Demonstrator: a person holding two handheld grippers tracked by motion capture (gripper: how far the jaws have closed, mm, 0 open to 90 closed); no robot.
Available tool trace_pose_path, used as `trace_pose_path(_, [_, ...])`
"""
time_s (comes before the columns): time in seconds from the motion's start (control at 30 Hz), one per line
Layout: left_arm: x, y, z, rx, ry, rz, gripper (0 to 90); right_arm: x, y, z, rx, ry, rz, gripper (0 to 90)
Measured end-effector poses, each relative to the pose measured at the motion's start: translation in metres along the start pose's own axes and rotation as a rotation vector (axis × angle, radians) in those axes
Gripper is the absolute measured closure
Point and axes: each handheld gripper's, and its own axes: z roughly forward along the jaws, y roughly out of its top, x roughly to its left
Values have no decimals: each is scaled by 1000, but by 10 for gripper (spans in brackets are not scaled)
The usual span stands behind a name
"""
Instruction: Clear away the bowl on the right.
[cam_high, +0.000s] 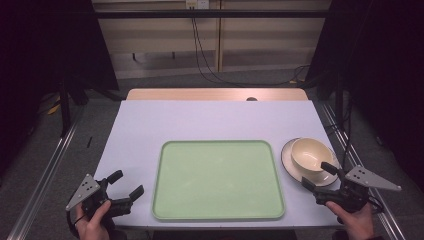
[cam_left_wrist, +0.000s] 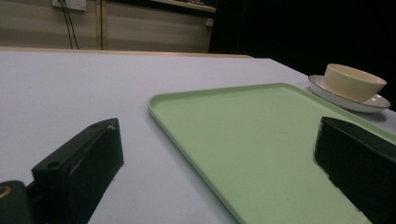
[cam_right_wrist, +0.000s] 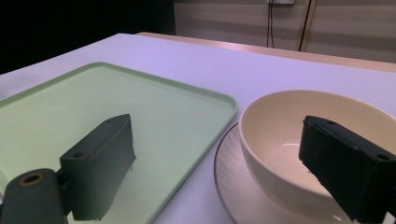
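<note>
1. Setup: pale table (cam_high: 150, 125) with an empty green tray (cam_high: 218, 180) at centre front. A cream bowl (cam_high: 310, 152) sits on a white saucer (cam_high: 289, 161) just beside the tray's right edge, on the bare table.

2. Right gripper (cam_high: 318, 176): jaws spread wide, grasping nothing. High view puts it at the near rim of the bowl and saucer. In the right gripper view, one jaw stands in front of the bowl (cam_right_wrist: 285, 140) and the other over the tray (cam_right_wrist: 93, 107); whether a jaw touches the rim cannot be told.

3. Left gripper (cam_high: 126, 184): jaws also apart and empty, held low at the front left of the table, just left of the tray. The left gripper view looks across the tray (cam_left_wrist: 261, 140) toward the bowl (cam_left_wrist: 352, 81), well apart from it.

4. Progress, judged: the work in hand looks like moving the bowl, perhaps with its saucer, onto the tray. Nothing is lifted and the tray holds nothing, so this is the approach stage.

5. Left to do, judged: close on the bowl rim, lift, carry left, set down on the tray, release. The saucer may need a separate pick.
</note>
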Motion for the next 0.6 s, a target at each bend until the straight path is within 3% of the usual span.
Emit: trace_pose_path(0.6, [0, 0, 0, 3, -2, 2, 15, -1, 1, 2, 25, 1, -21, 118])
